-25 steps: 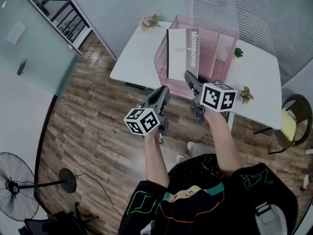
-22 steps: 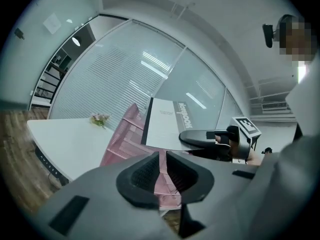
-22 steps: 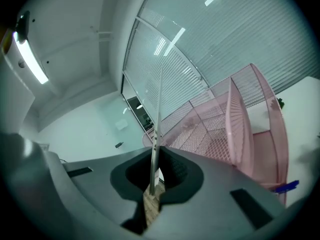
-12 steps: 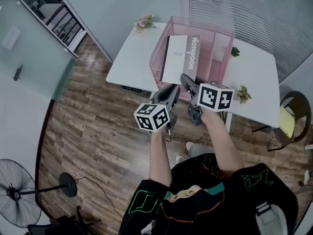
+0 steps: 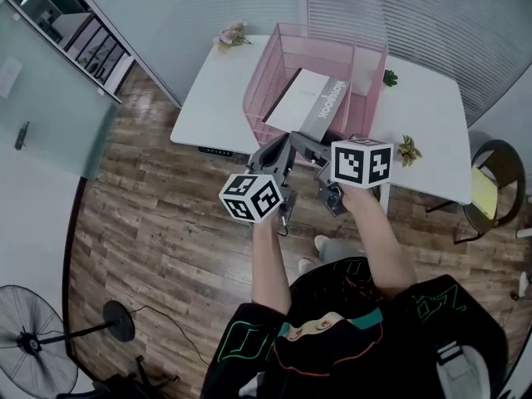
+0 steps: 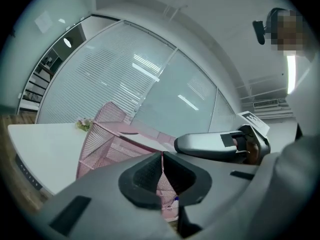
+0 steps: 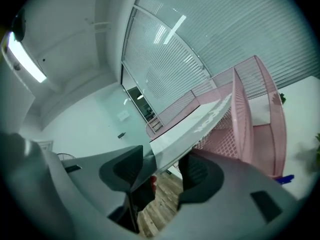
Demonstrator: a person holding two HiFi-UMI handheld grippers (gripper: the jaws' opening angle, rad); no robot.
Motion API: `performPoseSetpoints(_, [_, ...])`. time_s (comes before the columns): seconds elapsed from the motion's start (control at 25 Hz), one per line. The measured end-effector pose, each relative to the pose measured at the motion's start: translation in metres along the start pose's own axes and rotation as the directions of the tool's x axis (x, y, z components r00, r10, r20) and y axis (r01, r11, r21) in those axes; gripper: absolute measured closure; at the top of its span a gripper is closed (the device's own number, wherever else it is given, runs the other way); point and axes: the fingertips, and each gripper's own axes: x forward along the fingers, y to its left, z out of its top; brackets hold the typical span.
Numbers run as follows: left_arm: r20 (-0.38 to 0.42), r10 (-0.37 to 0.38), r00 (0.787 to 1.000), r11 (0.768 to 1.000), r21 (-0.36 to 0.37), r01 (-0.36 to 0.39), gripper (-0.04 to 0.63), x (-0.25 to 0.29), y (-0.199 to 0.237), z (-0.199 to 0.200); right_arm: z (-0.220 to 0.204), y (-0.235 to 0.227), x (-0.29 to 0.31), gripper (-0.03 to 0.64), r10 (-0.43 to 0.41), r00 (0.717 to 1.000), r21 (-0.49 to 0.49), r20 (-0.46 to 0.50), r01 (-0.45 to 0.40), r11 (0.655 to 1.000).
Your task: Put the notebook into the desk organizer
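Wood-plank floor (image 5: 141, 214) fills most of the head view, with ribbed glass walls (image 5: 399, 15) closing off the far side. A white desk (image 5: 212, 106) stands against that glass. A standing fan (image 5: 33, 352) is off by the near left, and a dark chair (image 5: 490, 194) sits past the desk's right edge.

The pink mesh organizer (image 5: 274, 65) takes up the middle of the desk, reaching from near the back edge to the front edge. The notebook (image 5: 314, 105) lies inside it, in the wide left compartment. It slants, with its grey spine on the right near the divider and its near end up at the front rim. A second ago it stood upright above the organizer – since then it has tipped over and dropped back into the compartment.

The right gripper (image 7: 162, 170) is at the organizer's front rim, and its jaws have just been opening. They now stand wide apart. The notebook's near corner lies in the gap and the pads are not squeezing it.

The left gripper (image 6: 161, 166) has its jaws pressed together with nothing between them. It has come in from the left – now it is just beside the right one at the desk's front edge.

A small flower bunch (image 5: 231, 34) sits at the back left corner. A tiny green plant (image 5: 389, 78) and a potted sprig (image 5: 407, 150) stand to the right of the organizer.
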Motion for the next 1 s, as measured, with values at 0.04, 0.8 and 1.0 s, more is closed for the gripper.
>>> performPoseSetpoints(0.04, [-0.007,-0.003,1.0,1.0,0.001,0.003,0.591,0.001,-0.001,-0.002,-0.002,-0.001,-0.002,0.408,-0.002,1.0,-0.003,-0.006,0.002,1.0])
performPoseSetpoints(0.8, [0.072,-0.004,0.997,1.0,-0.017,0.005,0.592,-0.005,0.001,0.01,0.0,-0.028,-0.021,0.581,-0.055,0.998,0.084,0.036,0.052,0.995])
performPoseSetpoints(1.0, [0.091,0.001,0.996,1.0,-0.004,-0.001,0.594,-0.007,-0.005,0.017,-0.002,-0.026,-0.023,0.529,-0.033,0.999,0.12,0.04,0.028,0.992])
